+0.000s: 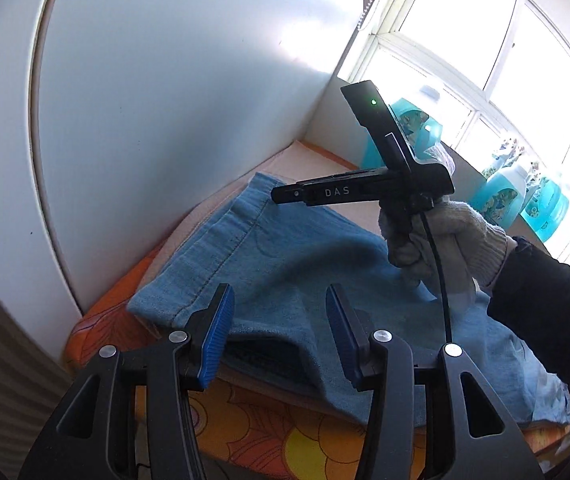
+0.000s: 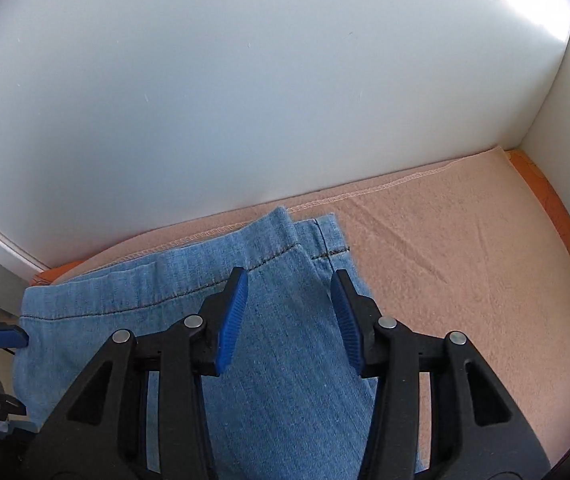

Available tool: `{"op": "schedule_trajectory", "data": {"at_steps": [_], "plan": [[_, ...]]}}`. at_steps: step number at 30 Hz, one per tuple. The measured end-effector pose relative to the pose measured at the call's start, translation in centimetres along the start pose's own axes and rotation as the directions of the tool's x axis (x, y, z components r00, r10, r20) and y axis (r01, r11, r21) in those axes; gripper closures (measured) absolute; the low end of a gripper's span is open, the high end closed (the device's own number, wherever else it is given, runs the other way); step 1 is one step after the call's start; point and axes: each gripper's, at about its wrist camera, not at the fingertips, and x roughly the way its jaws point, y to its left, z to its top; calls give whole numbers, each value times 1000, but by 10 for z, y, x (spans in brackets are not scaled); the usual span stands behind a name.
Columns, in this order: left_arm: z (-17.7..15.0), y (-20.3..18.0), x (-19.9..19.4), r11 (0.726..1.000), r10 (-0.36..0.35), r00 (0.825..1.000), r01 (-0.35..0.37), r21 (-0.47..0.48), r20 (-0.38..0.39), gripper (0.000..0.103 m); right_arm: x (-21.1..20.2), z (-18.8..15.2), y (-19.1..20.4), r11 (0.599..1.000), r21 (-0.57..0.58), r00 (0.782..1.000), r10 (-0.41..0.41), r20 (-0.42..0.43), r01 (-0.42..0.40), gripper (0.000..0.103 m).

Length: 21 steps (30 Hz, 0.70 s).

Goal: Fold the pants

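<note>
Pants (image 2: 285, 320) folded, beneath open right hand-held gripper (image 2: 289, 316).

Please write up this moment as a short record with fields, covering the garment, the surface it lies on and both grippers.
garment: blue denim pants, lying folded over, hem stitching towards the wall
surface: pinkish towel over an orange floral cover
backdrop: white wall panel
left gripper: open above the pants, nothing between the pads
right gripper: open above the pants, nothing gripped
right hand: in a light knitted glove, holding its gripper's handle
beyond: blue bottles by the window
</note>
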Motion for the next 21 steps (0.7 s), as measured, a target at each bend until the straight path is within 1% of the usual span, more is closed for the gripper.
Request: {"op": "schedule_trajectory", "data": {"at_steps": [1,2,3,5,7,8,9,10,11,13,14,15,16,17,19,21], "plan": [[-1,2,2,1000,5,1000,-5,-2,-4,57,3,-1,1,1000,-3,1000,12,-1,-12,76],[-2,3,2,1000,11,1000,-11,-4,-8,57,4,-1,2,1000,-8,1000,9,7,-9,83],[-3,4,-1,1000,15,1000,-15,-6,-10,57,3,-2,4,1000,-14,1000,-5,14,5,92],[-5,5,-1,1000,22,1000,-22,-6,-13,57,-7,-3,2,1000,-5,999,-16,39,16,101],[-6,5,4,999,32,999,-32,-2,-16,57,-16,-3,-7,999,22,998,-24,60,23,101],[-6,5,9,999,34,999,-34,-1,-16,57,-18,-2,-12,999,38,998,-30,57,28,101],[-6,5,12,999,36,999,-36,0,-21,57,-16,-1,-18,997,48,997,-62,43,60,101],[-7,4,15,999,38,999,-38,-1,-25,57,-12,-1,-22,996,54,997,-77,28,75,101],[-8,4,17,999,36,999,-36,-3,-30,57,-8,-3,-25,996,58,998,-62,24,61,101],[-10,2,18,999,34,999,-34,-2,-34,57,-7,-7,-24,999,38,998,-39,43,37,100],[-11,2,16,999,37,999,-37,-1,-31,57,-10,-8,-25,998,47,998,-34,50,31,100],[-12,2,12,999,41,999,-41,-2,-28,57,-13,-9,-26,997,67,998,-34,46,31,98],[-14,2,9,999,48,999,-48,-6,-26,57,-21,-10,-24,995,85,997,-55,49,51,89],[-16,4,4,998,54,998,-54,-13,-25,57,-29,-11,-21,994,86,995,-77,65,72,87],[-21,9,-12,997,73,997,-74,-24,-19,57,-47,-14,-4,998,42,995,-49,92,45,86],[-29,18,-27,994,101,995,-102,-43,-17,57,-63,-18,25,1000,-14,995,-6,99,7,86]]}}
